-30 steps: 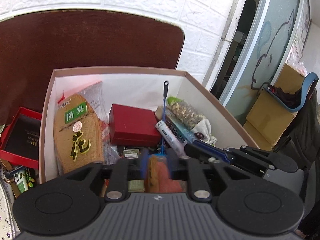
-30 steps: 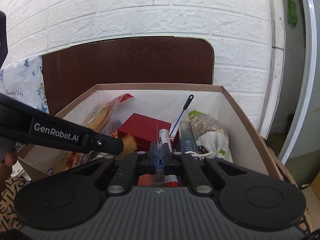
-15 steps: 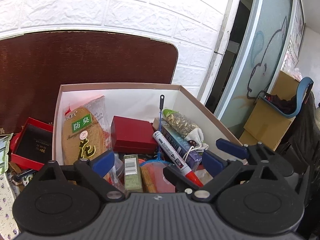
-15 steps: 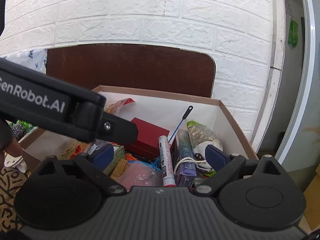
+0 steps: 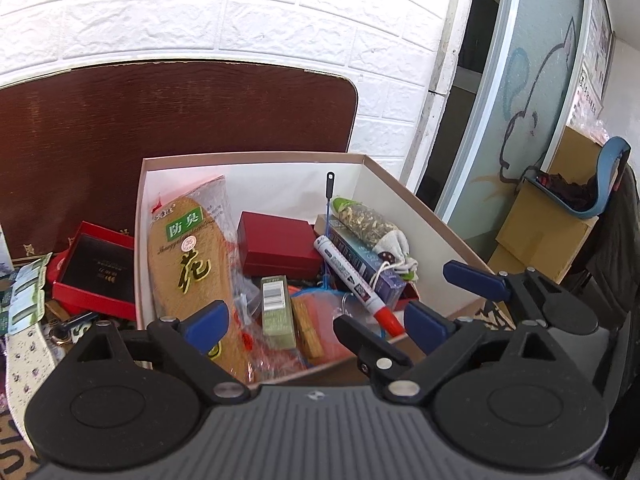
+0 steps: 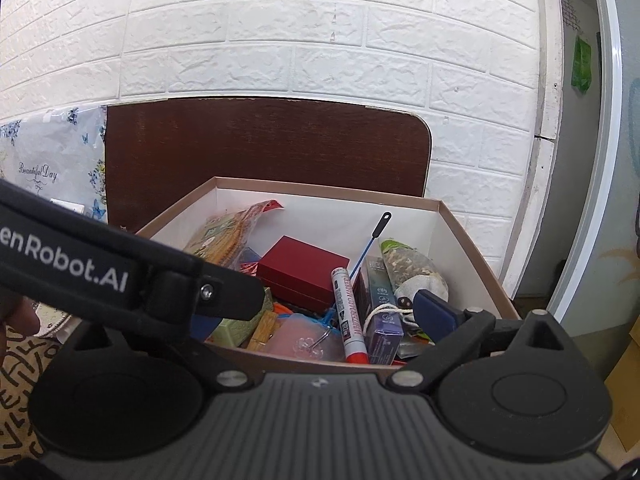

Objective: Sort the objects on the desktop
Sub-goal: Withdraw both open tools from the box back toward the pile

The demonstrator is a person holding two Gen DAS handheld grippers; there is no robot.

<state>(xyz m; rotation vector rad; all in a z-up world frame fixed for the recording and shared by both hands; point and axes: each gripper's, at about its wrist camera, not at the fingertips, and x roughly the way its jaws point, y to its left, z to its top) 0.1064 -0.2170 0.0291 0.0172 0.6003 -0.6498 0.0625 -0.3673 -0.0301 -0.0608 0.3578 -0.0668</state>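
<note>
Against a white brick wall (image 6: 320,40) stands a brown table (image 5: 120,128).

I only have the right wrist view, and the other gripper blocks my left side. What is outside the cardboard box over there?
Observer: An open red tray box sits beside the cardboard box's left wall.
Operator: Is the left gripper holding anything?
Observer: No. The left gripper has just been opening its jaws; they stand wide and grip nothing.
Operator: What's on the insole pack's face?
Observer: The insole pack shows a green label with white characters.
</note>
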